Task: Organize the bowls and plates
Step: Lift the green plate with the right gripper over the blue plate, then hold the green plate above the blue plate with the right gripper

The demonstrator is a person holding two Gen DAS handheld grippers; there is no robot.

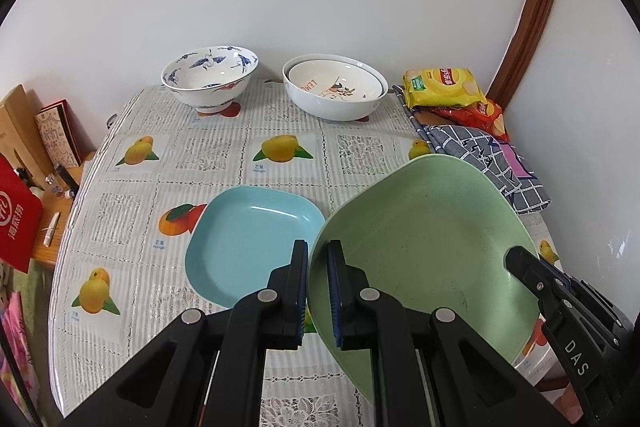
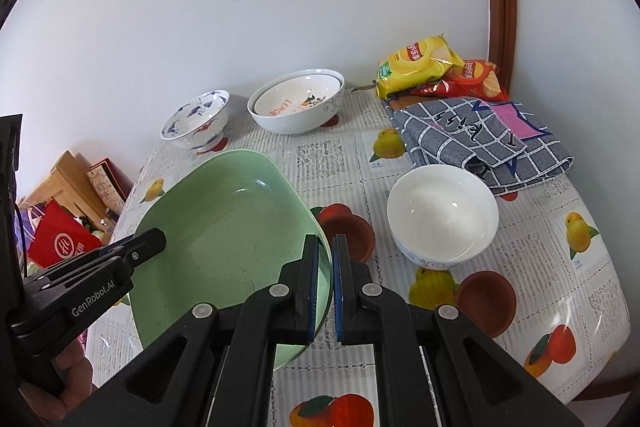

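Note:
A green square plate [image 1: 424, 243] is held tilted above the table by both grippers. My left gripper [image 1: 318, 291] is shut on its left rim. My right gripper [image 2: 326, 287] is shut on its right rim, and the plate fills the left of the right wrist view [image 2: 224, 239]. A blue square plate [image 1: 252, 247] lies flat on the table, just left of the green one. At the back stand a blue-patterned bowl [image 1: 210, 77] and two nested white bowls [image 1: 334, 87]. A plain white bowl [image 2: 442, 215] sits right of my right gripper.
A folded checked cloth [image 2: 480, 139] and yellow and red snack bags [image 2: 420, 65] lie at the back right. The table [image 1: 132, 195] has a fruit-print cover and a rounded left edge. A low wooden shelf with a red bag [image 1: 16, 223] stands left of it.

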